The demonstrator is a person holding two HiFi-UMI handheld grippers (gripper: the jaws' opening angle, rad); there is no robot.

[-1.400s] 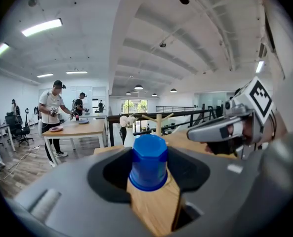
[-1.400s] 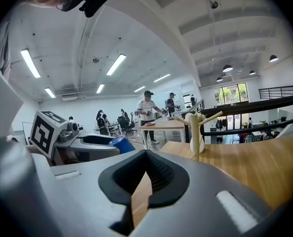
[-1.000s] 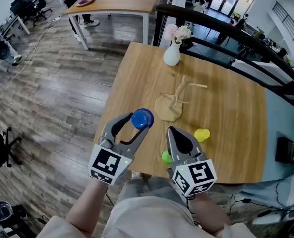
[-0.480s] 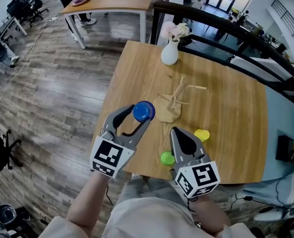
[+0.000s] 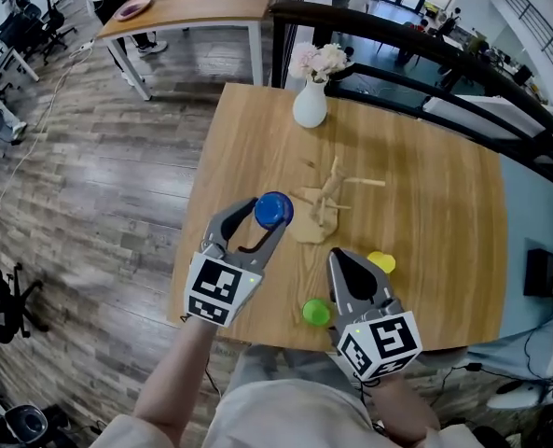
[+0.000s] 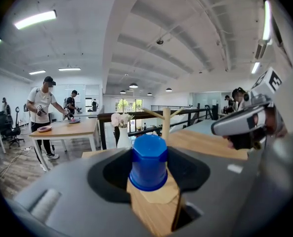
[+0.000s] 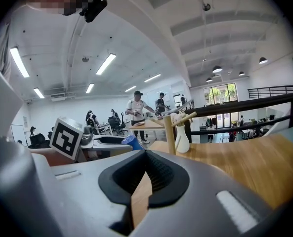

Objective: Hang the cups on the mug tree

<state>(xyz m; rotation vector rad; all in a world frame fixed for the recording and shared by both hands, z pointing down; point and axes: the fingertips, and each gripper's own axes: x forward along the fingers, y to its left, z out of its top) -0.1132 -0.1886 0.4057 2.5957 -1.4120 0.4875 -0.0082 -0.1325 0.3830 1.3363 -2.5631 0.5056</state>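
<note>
My left gripper (image 5: 265,217) is shut on a blue cup (image 5: 273,210), which it holds upside down just left of the wooden mug tree (image 5: 328,189). In the left gripper view the blue cup (image 6: 148,161) fills the jaws, with the mug tree (image 6: 166,121) right behind it. My right gripper (image 5: 343,259) is shut and holds nothing. A green cup (image 5: 315,312) lies on the table to its left and a yellow cup (image 5: 380,262) to its right. The right gripper view shows the mug tree (image 7: 170,131) ahead and the blue cup (image 7: 133,142) at left.
A white vase (image 5: 311,106) with pink flowers stands at the far side of the wooden table (image 5: 425,203). A dark railing (image 5: 416,49) runs behind the table. The table's near edge lies under both grippers. People stand at another table (image 6: 62,128) further off.
Both grippers have moved forward over the table. The left one has carried the blue cup closer to the mug tree's base. The right one now reaches between the green and yellow cups.
</note>
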